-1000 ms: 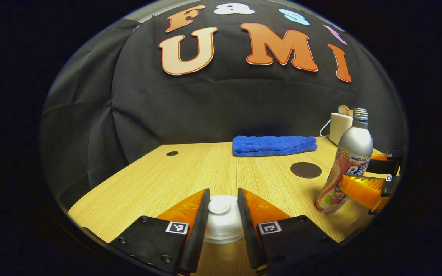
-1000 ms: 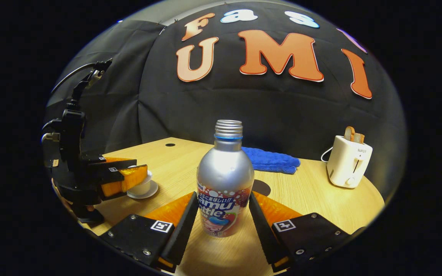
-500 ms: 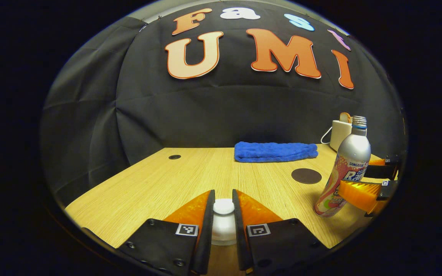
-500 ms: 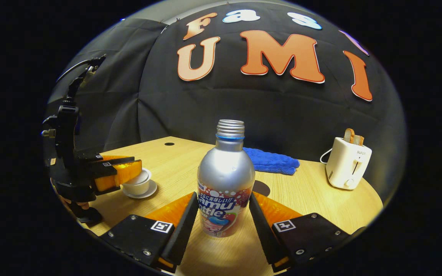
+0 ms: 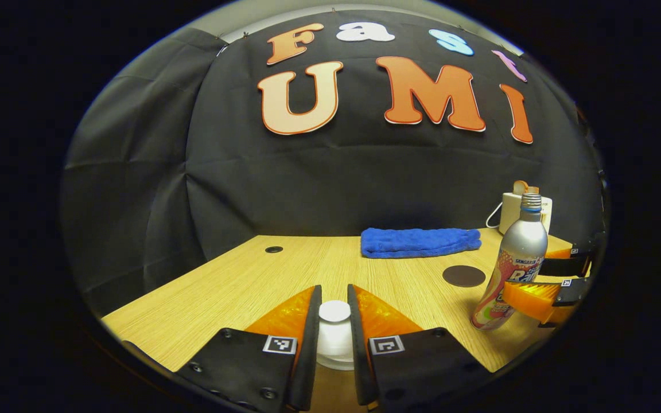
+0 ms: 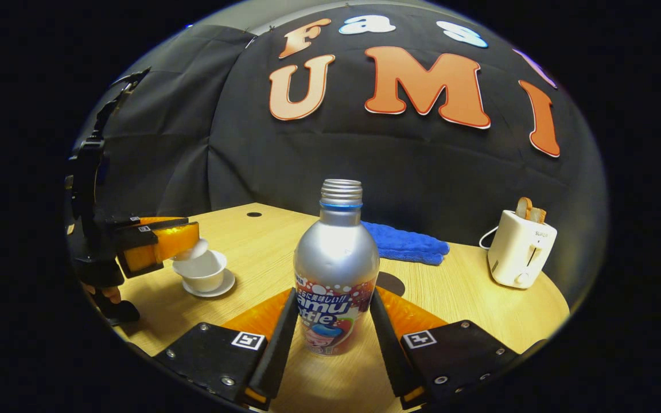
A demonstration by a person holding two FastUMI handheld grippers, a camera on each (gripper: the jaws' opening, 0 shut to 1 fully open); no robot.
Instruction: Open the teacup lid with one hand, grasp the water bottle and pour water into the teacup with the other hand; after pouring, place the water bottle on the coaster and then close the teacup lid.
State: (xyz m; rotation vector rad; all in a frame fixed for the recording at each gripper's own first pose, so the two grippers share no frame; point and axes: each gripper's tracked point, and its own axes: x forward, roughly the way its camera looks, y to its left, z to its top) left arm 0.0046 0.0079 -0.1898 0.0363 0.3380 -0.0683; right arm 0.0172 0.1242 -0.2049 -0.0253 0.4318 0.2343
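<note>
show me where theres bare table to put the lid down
Bare wood runs from the small hole toward the towel, and between the cup and the bottle. It is crowded on the bottle's side: the coaster and toaster sit close. The left gripper holds the lid.

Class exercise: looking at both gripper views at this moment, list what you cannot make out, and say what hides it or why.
- Teacup contents: right gripper view, too small and far off; the lid hangs over it.
- Teacup itself, left gripper view: hidden beneath the lid between the left gripper fingers.
- Water bottle contents: opaque metal in both views.
- Coaster: right gripper view, mostly behind the bottle.
- Toaster: left gripper view, partly behind the bottle.
</note>
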